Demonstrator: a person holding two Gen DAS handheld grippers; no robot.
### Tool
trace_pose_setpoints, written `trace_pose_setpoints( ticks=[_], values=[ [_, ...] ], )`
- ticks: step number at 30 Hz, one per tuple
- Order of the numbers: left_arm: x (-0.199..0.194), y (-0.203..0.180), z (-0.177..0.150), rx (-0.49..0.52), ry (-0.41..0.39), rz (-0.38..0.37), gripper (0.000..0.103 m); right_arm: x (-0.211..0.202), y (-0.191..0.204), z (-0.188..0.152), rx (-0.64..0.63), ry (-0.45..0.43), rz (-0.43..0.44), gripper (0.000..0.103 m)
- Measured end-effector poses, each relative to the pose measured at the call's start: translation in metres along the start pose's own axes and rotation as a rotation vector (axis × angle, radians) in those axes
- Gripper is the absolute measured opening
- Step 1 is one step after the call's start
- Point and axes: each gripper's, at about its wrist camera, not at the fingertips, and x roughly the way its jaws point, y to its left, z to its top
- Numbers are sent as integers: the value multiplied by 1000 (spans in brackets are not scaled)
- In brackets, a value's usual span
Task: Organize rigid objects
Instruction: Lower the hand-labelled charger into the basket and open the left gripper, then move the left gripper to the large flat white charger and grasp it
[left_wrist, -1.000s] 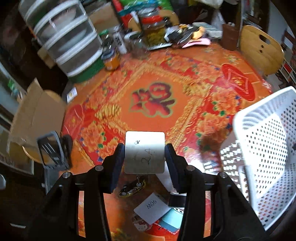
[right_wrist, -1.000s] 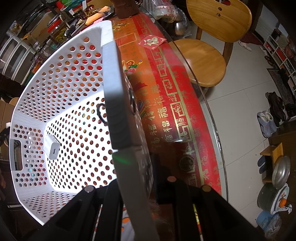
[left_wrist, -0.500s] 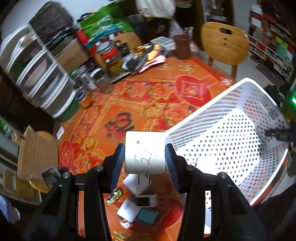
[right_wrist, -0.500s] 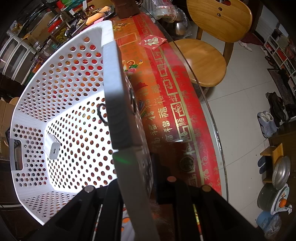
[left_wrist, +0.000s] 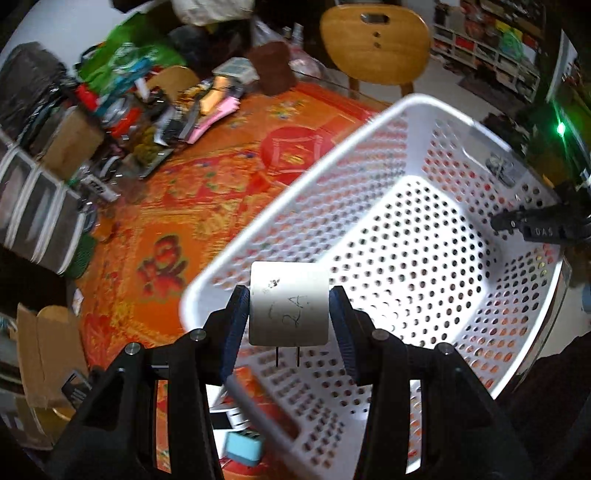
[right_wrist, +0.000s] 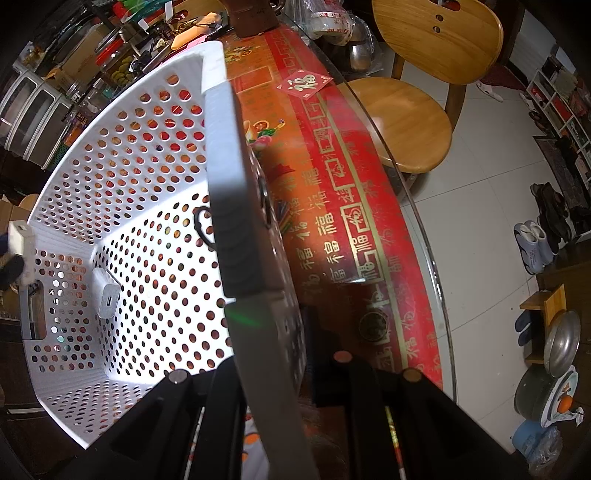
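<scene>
Carried across from the orange tablecloth, the left gripper now hangs over the white basket, clenched on a white charger, ready to drop, while the right gripper pinches the basket's rim.

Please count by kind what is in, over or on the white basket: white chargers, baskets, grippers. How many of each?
White chargers: 2, the held charger over the rim and the loose charger lying inside.
Baskets: 1, the white basket.
Grippers: 2, the left gripper and the right gripper, shut on the far wall.
Total: 5
</scene>
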Motion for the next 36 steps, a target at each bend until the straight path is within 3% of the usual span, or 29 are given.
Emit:
trace_pose_setpoints(
  ticks=[9,14,17,19,23,29,32,36],
  values=[
    [55,-37,6,60,125,-45,42,0,0,0,0,0,2,9],
    [65,-41,4,46,147,-61,43,0,0,0,1,0,1,9],
    [65,-34,3,20,145,-61,60,0,0,0,0,0,1,9],
    [60,-29,3,5,127,-62,80,0,0,0,-1,0,0,9],
    [38,-19,1,-15,76,-34,87,0,0,0,-1,0,1,9],
    [-9,28,-16,-144,14,-15,89,1,-1,0,-4,2,2,9],
    [-40,71,-37,-262,-20,8,90,1,-1,0,-4,2,2,9],
    [-62,140,-77,-445,-16,100,100,2,-1,0,-4,2,1,9]
  ],
)
